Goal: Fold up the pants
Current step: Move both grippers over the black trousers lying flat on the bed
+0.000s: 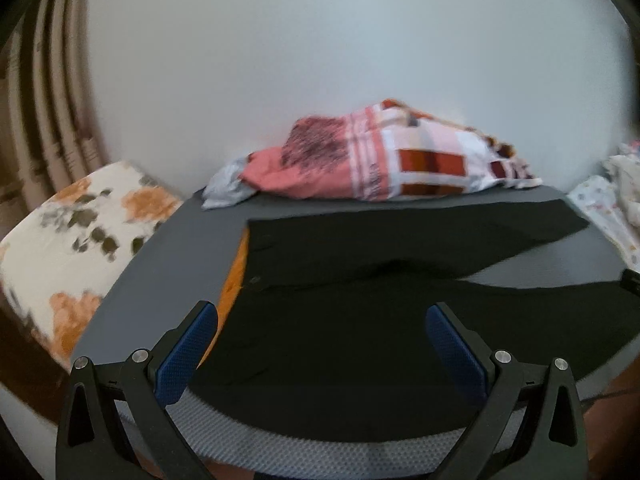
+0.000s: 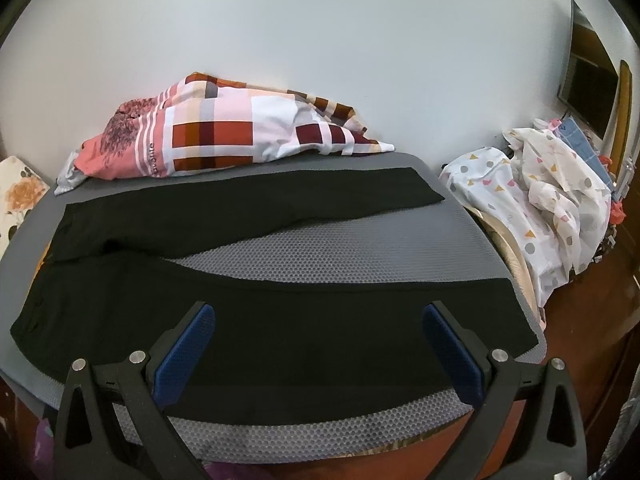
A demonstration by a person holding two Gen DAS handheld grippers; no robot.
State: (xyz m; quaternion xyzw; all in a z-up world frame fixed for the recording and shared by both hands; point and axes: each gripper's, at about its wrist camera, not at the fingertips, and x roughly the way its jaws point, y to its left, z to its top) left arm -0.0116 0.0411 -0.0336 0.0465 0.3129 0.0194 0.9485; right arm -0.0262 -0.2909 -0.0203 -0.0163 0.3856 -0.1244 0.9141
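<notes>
The black pants (image 2: 256,312) lie flat and unfolded on the grey mat (image 2: 328,248), waist at 9 o'clock and the two legs splayed toward 3 o'clock, a wedge of bare mat between them; by the look of it the fold has not yet begun and this is the approach to the first grasp. The left gripper (image 1: 320,320) hangs over the near waist area with its jaws wide apart and nothing between them; the right gripper (image 2: 318,318) hangs over the near leg, jaws likewise wide apart and empty. The next move probably calls for each to come down on the near edge, one by the waist and one toward the hem at 3 o'clock, pinch the cloth only and not the mat, then carry the near leg over to the far leg at 12 o'clock. No containers are in view; a checked bedsheet (image 2: 224,136) is bundled at 12 o'clock against the wall, and a dotted cloth (image 2: 528,192) is heaped off the mat at 3 o'clock
</notes>
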